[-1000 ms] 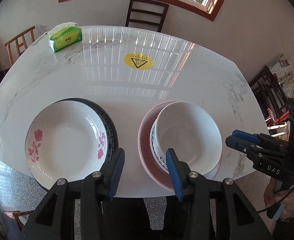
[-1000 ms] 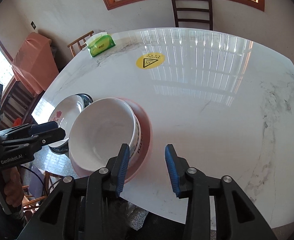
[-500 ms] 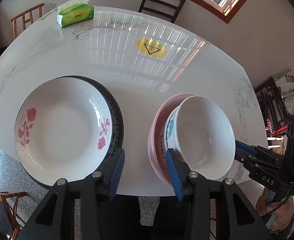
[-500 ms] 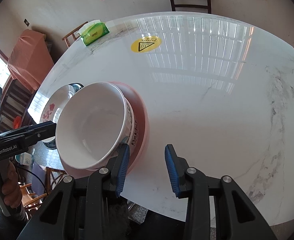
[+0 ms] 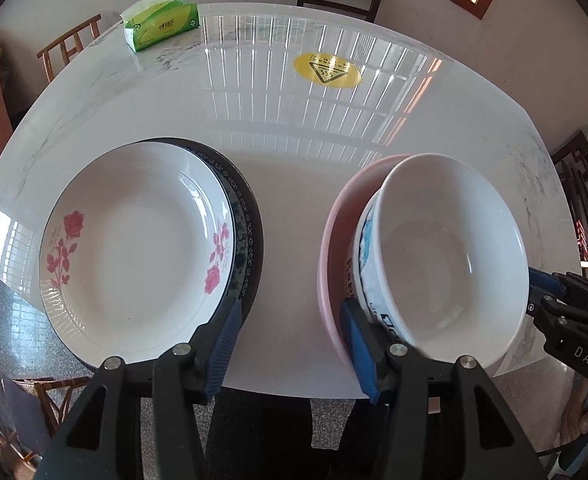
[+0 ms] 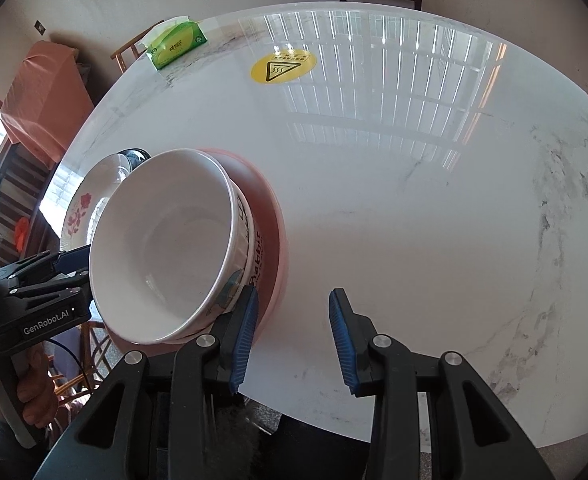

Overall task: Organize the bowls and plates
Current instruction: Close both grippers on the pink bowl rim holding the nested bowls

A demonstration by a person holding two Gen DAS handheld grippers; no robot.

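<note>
Our left gripper [image 5: 290, 344], jaws just widened and empty, and our open right gripper [image 6: 294, 336] flank the upright round white ceramic bowl [image 5: 449, 256], mouth up, on the pink plate [image 5: 333, 240].

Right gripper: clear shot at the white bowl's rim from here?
Probably yes. The right gripper is open beside the white bowl, one finger by its near wall. Nothing lies between; the left gripper is at the opposite side.

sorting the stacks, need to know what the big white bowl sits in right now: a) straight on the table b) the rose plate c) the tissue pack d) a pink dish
d: the white bowl sits inside the pink dish, whose rim shows around it, apart from the rose plate.
</note>
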